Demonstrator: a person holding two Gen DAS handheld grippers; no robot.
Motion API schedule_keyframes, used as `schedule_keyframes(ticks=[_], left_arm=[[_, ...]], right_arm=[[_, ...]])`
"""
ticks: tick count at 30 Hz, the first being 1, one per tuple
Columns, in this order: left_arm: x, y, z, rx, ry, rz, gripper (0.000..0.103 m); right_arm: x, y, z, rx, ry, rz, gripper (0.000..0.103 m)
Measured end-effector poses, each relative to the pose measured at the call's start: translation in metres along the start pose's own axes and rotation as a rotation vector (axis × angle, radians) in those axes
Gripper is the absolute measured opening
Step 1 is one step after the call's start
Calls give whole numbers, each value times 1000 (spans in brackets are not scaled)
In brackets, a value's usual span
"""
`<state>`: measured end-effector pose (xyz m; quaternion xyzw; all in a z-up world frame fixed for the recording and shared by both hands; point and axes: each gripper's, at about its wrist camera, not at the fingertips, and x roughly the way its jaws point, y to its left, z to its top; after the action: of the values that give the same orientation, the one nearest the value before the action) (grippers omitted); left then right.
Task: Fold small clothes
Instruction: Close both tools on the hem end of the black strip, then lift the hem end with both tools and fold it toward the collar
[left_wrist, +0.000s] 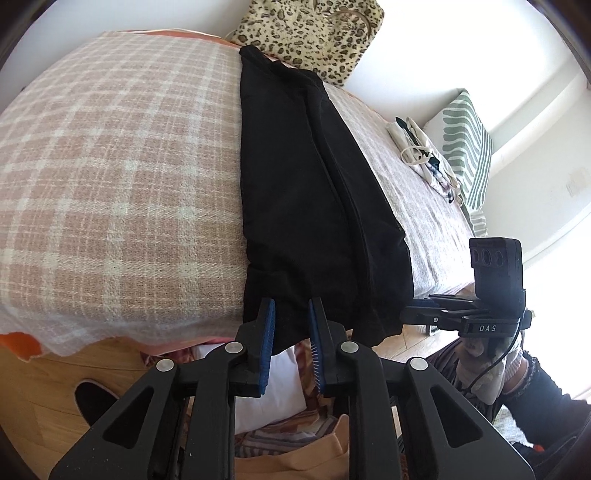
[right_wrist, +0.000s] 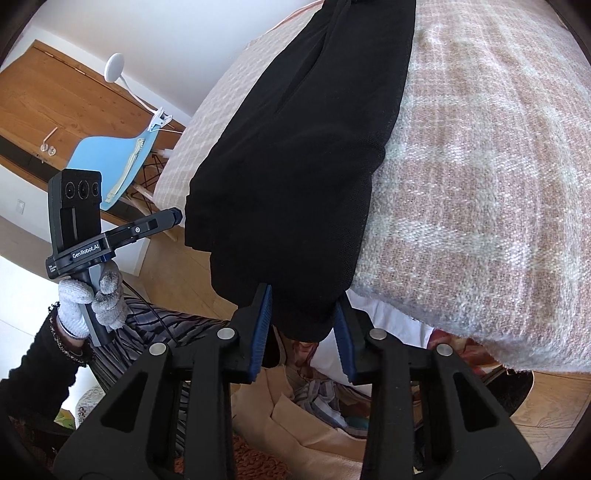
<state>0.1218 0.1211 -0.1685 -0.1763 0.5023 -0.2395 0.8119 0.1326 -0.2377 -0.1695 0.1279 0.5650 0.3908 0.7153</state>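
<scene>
A: Where is the garment?

B: The black garment (left_wrist: 306, 192) lies as a long folded strip on the plaid blanket (left_wrist: 118, 177), running from the top centre of the left wrist view down to the lower middle, where its end hangs over the blanket's edge. In the right wrist view it (right_wrist: 295, 166) fills the centre, coming down from the top edge.

A: What are the claws doing?

B: The left gripper (left_wrist: 291, 332) has its blue-padded jaws apart, one on each side of the hanging cloth edge. The cloth sits between them, but I cannot tell whether the pads touch it. The right gripper (right_wrist: 301, 325) is likewise spread, its jaws flanking the lowest corner of the garment; the pads look close to the fabric, not pressed together.

A: Can each claw be seen from the other side?

B: Yes. The right gripper appears at the right edge of the left view, near the garment's lower corner, held in a gloved hand (left_wrist: 480, 365). The left one shows at centre left of the right view, in a gloved hand (right_wrist: 92, 302), its tip just beside the cloth.

A: Anything else around?

B: A leopard-print bag (left_wrist: 314, 33) at top centre, a green striped pillow (left_wrist: 469, 144) at upper right, and a blue chair (right_wrist: 110, 166) at left in the right view.
</scene>
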Motion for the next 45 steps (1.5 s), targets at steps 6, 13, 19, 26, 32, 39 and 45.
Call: schedule_keyframes(ticks=[6, 13, 19, 26, 32, 39, 45], left_arm=[[9, 21, -5, -130, 67, -15, 45], [25, 26, -3, -202, 119, -110, 44], [17, 13, -5, -143, 84, -138, 16], [2, 5, -5, -83, 29, -156, 4], [-8, -2, 1, -94, -17, -218, 4], [-3, -16, 12, -107, -28, -261, 4], [-5, -19, 30, -119, -65, -285, 4]], right_arm=[[6, 0, 2, 13, 11, 17, 36], [14, 6, 6, 13, 22, 22, 36], [17, 11, 5, -12, 35, 50, 34], [4, 6, 9, 17, -11, 73, 7], [-21, 2, 11, 87, -79, 172, 7], [-33, 10, 17, 99, -100, 206, 6], [-41, 13, 34, 103, -117, 209, 7]])
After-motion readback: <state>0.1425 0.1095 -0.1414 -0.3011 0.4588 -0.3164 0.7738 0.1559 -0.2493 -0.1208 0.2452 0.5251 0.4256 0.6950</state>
